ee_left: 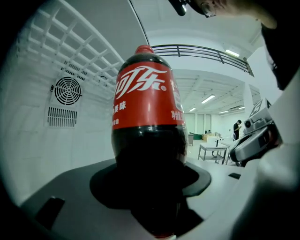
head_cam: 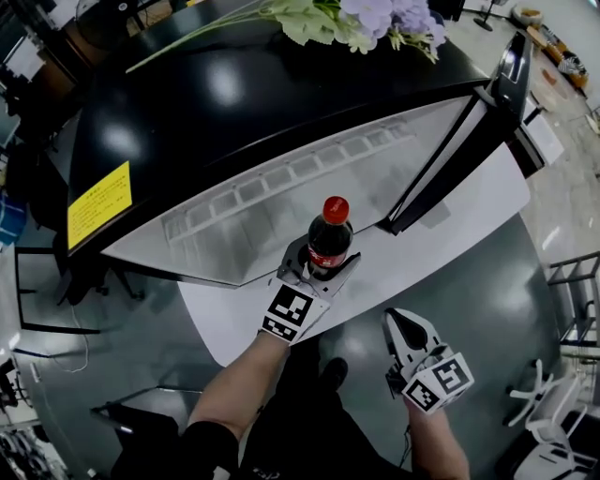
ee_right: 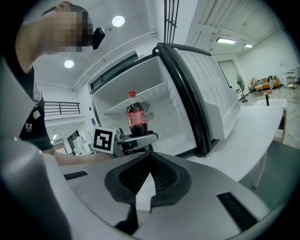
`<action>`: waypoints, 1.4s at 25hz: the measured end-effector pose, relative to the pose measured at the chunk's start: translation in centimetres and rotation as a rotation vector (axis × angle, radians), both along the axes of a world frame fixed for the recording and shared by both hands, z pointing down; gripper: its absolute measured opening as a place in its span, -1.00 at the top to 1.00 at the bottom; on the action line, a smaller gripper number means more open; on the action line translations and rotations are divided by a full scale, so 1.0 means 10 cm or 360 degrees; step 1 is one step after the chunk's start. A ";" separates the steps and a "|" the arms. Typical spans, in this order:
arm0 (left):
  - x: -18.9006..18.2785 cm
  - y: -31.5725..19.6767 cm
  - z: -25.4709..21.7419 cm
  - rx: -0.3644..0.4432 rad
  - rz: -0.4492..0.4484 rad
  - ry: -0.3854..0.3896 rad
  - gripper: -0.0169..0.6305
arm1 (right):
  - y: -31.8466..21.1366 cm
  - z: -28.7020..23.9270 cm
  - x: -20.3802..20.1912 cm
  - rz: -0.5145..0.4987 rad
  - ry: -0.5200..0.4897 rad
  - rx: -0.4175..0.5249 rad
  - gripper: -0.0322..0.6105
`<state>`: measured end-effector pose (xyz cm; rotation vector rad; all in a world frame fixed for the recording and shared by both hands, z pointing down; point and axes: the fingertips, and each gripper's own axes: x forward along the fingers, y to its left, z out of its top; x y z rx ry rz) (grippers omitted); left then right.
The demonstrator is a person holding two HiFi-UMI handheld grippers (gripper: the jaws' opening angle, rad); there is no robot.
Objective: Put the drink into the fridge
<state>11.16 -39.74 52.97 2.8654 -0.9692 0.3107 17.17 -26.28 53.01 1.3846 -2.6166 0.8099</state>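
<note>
Open-plan room, glossy grey floor [head_cam: 497,309]. Black fridge [head_cam: 234,103] stands on a white tabletop [head_cam: 469,225], door [head_cam: 492,117] swung open at upper right, flowers [head_cam: 375,19] on top. White interior, wire shelf [ee_right: 140,101].

Cola bottle [head_cam: 330,239] upright at frame centre, at the fridge opening, gripped low on its body by the left claw [head_cam: 319,264], jaws spread wide around it. Left forearm reaches up from bottom centre.

Right claw [head_cam: 397,323] at lower right, clear of the bottle, jaws closed together, nothing between them.
</note>
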 end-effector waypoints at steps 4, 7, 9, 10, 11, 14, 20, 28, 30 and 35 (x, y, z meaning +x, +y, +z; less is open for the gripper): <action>0.00 -0.21 0.10 0.0027 -0.0050 0.0021 0.12 | 0.00 0.16 -0.03 -0.0004 0.0011 -0.0033 0.85; -0.02 -0.33 0.16 0.0036 -0.0099 0.0032 0.12 | 0.05 0.23 -0.06 -0.0019 0.0020 -0.0052 0.85; -0.03 -0.41 0.20 0.0042 -0.0129 0.0029 0.12 | 0.06 0.26 -0.06 -0.0017 0.0022 -0.0060 0.85; -0.03 -0.45 0.23 0.0042 -0.0141 0.0024 0.12 | 0.06 0.27 -0.06 -0.0013 0.0022 -0.0062 0.85; -0.03 -0.48 0.25 0.0041 -0.0151 0.0019 0.12 | 0.06 0.28 -0.05 -0.0009 0.0024 -0.0065 0.85; -0.02 -0.55 0.34 0.0019 -0.0170 0.0000 0.11 | 0.09 0.30 -0.02 0.0002 0.0029 -0.0071 0.85; -0.02 -0.65 0.40 0.0034 -0.0214 -0.0020 0.11 | 0.12 0.32 0.04 0.0014 0.0037 -0.0078 0.85; 0.01 -0.77 0.48 0.0054 -0.0236 -0.0025 0.11 | 0.14 0.41 0.10 0.0024 0.0057 -0.0097 0.85; 0.01 -0.78 0.48 0.0061 -0.0241 -0.0021 0.11 | 0.14 0.40 0.10 0.0021 0.0053 -0.0096 0.85; 0.03 -0.90 0.47 0.0069 -0.0259 -0.0021 0.11 | 0.18 0.40 0.12 0.0034 0.0049 -0.0099 0.85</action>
